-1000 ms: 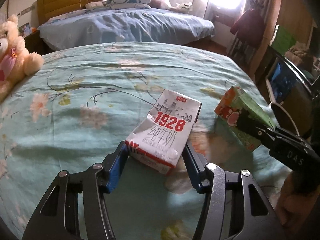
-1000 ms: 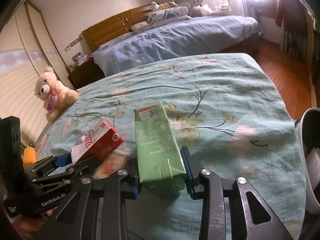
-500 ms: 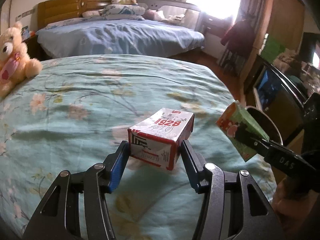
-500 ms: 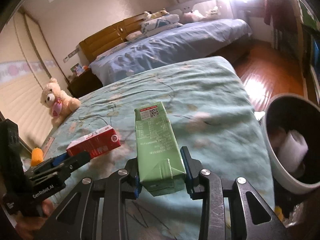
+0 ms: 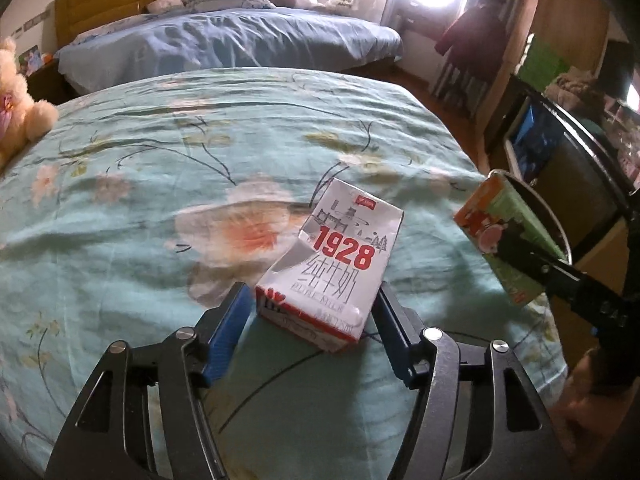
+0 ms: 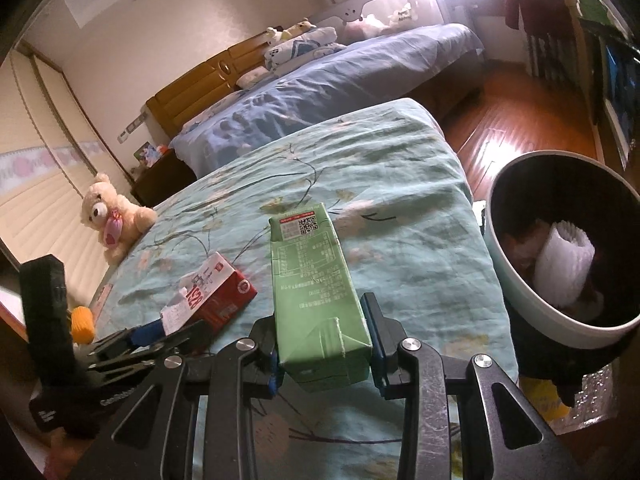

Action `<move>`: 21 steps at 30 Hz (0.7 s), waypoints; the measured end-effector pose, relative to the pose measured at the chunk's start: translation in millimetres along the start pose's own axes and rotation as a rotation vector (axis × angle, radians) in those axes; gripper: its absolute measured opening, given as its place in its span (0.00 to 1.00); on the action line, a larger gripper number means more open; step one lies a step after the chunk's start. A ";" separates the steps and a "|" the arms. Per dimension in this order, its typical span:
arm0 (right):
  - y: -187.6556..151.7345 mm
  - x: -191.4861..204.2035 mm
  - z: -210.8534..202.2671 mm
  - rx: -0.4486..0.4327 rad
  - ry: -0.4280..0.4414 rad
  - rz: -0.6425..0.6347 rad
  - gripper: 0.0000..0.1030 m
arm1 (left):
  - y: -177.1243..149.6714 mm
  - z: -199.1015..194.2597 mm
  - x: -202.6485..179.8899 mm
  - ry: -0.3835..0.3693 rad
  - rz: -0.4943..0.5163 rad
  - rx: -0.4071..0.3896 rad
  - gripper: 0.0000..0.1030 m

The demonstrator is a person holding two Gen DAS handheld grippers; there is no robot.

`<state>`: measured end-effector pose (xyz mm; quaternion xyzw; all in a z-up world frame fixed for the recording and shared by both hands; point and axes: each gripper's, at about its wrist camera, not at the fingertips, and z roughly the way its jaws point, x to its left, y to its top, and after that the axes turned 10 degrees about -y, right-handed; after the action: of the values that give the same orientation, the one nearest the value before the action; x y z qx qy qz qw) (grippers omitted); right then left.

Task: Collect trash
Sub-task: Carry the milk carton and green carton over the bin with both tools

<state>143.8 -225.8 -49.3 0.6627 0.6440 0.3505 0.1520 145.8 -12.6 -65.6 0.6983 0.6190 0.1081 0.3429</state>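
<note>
On a bed's teal floral quilt (image 5: 160, 184), the left claw (image 5: 312, 312), jaws just widening, straddles a red-and-white milk carton (image 5: 336, 268). The right claw (image 6: 324, 344) grips a green drink carton (image 6: 316, 296) beside a round white-rimmed bin (image 6: 516, 284).

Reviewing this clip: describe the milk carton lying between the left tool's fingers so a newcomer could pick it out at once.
Start at the teal floral bedspread on the near bed. Near its right-hand edge, in the left wrist view, lies the milk carton, between the left tool's open blue fingers. It is white and red with "1928" in large red digits, unlike the green carton gripped in the right tool.
</note>
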 end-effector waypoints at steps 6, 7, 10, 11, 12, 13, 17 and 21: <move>-1.9 -2.1 -2.7 -0.007 -0.008 0.000 0.33 | -0.1 5.6 -16.9 0.005 0.085 -0.013 0.54; -1.8 -2.9 -4.1 -0.011 -0.009 -0.001 0.33 | -0.2 5.5 -20.0 0.002 0.090 -0.016 0.54; -0.5 -5.6 -7.2 -0.018 -0.014 0.001 0.33 | -0.1 3.7 -30.2 -0.008 0.116 -0.027 0.54; 0.0 -7.1 -8.8 -0.022 -0.016 0.003 0.33 | 0.1 3.2 -32.9 -0.011 0.122 -0.030 0.54; 0.6 -9.1 -10.4 -0.025 -0.019 0.007 0.33 | 1.0 2.6 -35.6 -0.015 0.127 -0.031 0.54; 1.3 -11.4 -11.6 -0.028 -0.022 0.011 0.33 | 2.2 2.2 -39.4 -0.020 0.133 -0.034 0.54; 2.7 -21.1 -16.3 -0.036 -0.033 0.027 0.33 | 5.9 1.7 -50.6 -0.037 0.151 -0.038 0.52; 2.4 -31.8 -20.5 -0.041 -0.046 0.045 0.33 | 9.3 2.6 -63.6 -0.049 0.174 -0.042 0.52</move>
<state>134.5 -261.7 -41.8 0.6817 0.6180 0.3515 0.1724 141.3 -73.1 -44.4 0.7445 0.5449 0.1334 0.3620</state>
